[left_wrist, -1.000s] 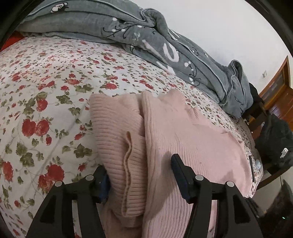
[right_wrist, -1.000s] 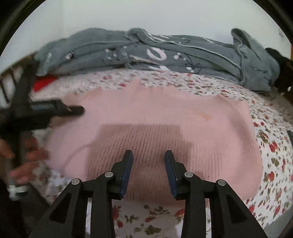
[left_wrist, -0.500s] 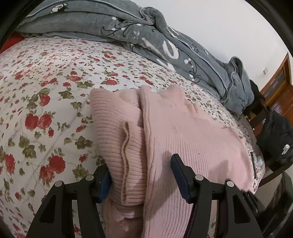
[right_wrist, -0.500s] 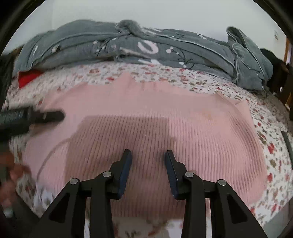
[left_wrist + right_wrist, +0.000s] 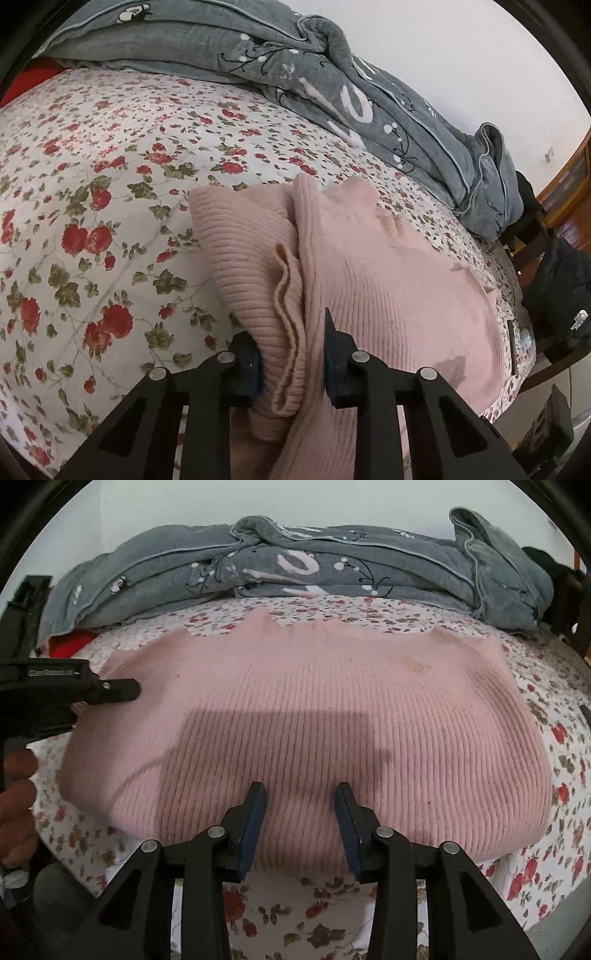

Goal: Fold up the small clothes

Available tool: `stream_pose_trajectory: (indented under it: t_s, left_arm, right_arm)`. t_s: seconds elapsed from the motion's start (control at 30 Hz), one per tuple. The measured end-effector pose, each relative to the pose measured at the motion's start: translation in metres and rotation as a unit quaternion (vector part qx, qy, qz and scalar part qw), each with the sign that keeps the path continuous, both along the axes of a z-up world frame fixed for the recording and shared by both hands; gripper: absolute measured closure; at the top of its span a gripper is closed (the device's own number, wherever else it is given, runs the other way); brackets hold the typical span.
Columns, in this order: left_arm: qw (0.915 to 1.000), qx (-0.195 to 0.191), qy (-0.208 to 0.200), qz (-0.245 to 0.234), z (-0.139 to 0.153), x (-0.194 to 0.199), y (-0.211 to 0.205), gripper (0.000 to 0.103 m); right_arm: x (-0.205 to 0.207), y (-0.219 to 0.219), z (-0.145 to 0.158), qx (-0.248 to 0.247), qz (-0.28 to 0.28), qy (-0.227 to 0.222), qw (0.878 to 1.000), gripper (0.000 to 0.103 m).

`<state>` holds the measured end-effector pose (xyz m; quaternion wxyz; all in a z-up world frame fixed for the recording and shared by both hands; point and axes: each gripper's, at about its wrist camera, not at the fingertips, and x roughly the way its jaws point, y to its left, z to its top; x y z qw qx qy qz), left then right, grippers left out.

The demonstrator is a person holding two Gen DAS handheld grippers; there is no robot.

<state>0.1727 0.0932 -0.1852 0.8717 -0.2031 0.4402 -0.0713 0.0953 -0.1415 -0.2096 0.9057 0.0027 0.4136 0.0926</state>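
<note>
Centrally, the left gripper (image 5: 293, 354) has just been closing its jaws, and they now pinch a bunched fold of the pink sweater (image 5: 388, 295) — the ribbed sleeve edge stands up between the two blue pads and fills the narrow gap. Seen from the right wrist, the same tool enters at the sweater's left side, its black tip lying on the knit. The right gripper (image 5: 300, 823) has jaws set moderately apart, having just opened slightly; the sweater's near hem lies under and between them, yet the pads press on nothing. A person's fingers (image 5: 16, 797) show at the far left edge of the right wrist view. Outward from the jaws, the sweater lies spread flat across the floral bedsheet (image 5: 92, 206) — its jagged far edge pointing towards a rumpled grey duvet (image 5: 332, 568) heaped along the wall. Beyond the bed's right side, a black jacket (image 5: 561, 295) hangs over a wooden chair.
</note>
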Motion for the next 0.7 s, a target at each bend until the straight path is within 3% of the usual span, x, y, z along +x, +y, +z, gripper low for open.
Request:
stream_pose_trajectory:
  t_s: [0.17,0.33,0.53,0.7]
  left_arm:
    - [0.9998,-0.006,-0.017,0.000,0.034,-0.004,-0.008,0.081]
    - [0.9993,-0.016,-0.029,-0.019,0.078,-0.003,-0.040,0.081]
    - [0.9981,-0.003,-0.038,-0.050,0.119,0.004,-0.105,0.081]
    - [0.9946,0.008,-0.033,-0.098,0.119,0.013,-0.181,0.082]
  right_arm:
    - [-0.017,-0.035,0.021,0.066,0.032,-0.008,0.997,0.064]
    - [-0.023,-0.092,0.038,0.082,-0.017,-0.032,0.996,0.061]
    - [-0.028,-0.160,0.045,0.141,-0.073,-0.045,0.986,0.059]
    - [-0.038,-0.198,0.040,0.155,-0.097,-0.039,0.982,0.059]
